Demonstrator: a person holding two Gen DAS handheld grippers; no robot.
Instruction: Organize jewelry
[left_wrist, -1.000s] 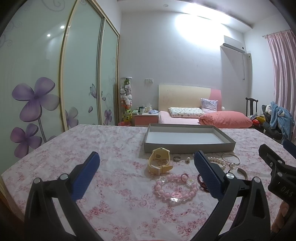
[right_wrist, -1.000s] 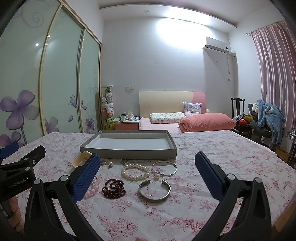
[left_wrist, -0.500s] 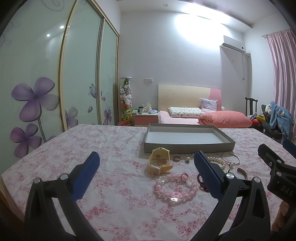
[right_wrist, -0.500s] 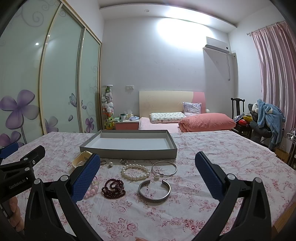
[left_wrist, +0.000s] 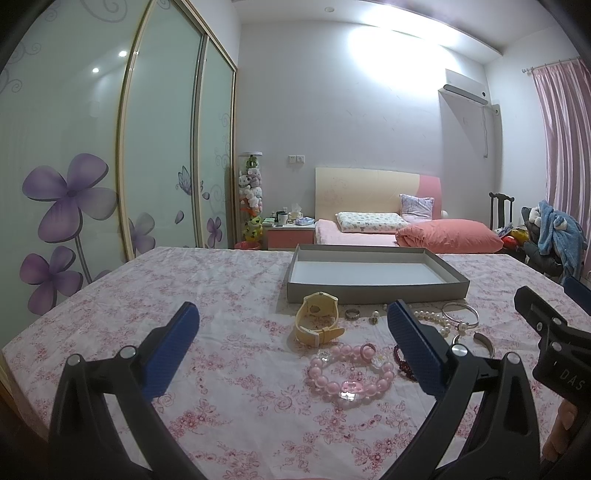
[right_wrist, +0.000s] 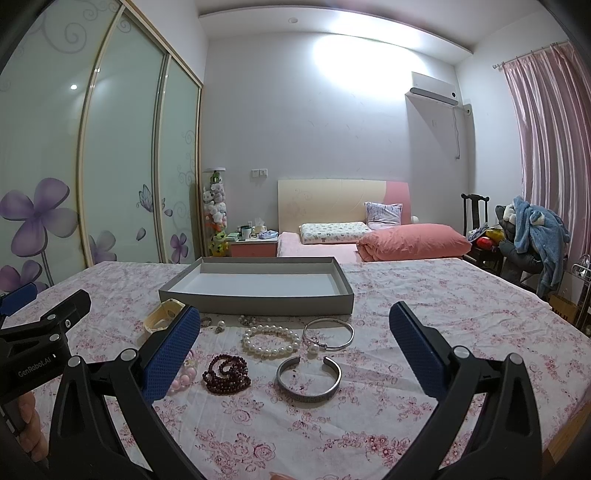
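Observation:
A shallow grey tray (left_wrist: 373, 291) (right_wrist: 258, 305) lies empty on the floral tablecloth. In front of it lie a cream watch (left_wrist: 318, 322) (right_wrist: 159, 320), a pink bead bracelet (left_wrist: 349, 373), a small ring (left_wrist: 352, 314), a pearl bracelet (right_wrist: 270, 340), a dark red bead bracelet (right_wrist: 226, 373), a thin silver bangle (right_wrist: 328, 333) and an open silver cuff (right_wrist: 308, 380). My left gripper (left_wrist: 291, 350) hovers open near the watch and pink beads. My right gripper (right_wrist: 295, 354) hovers open over the cuff and pearls. Neither holds anything.
The table (right_wrist: 424, 314) with its pink floral cloth ends close on the right. Behind it stand a bed (right_wrist: 369, 240), a nightstand (left_wrist: 290, 232), sliding wardrobe doors (left_wrist: 110, 166) on the left and a chair with clothes (right_wrist: 524, 236) on the right.

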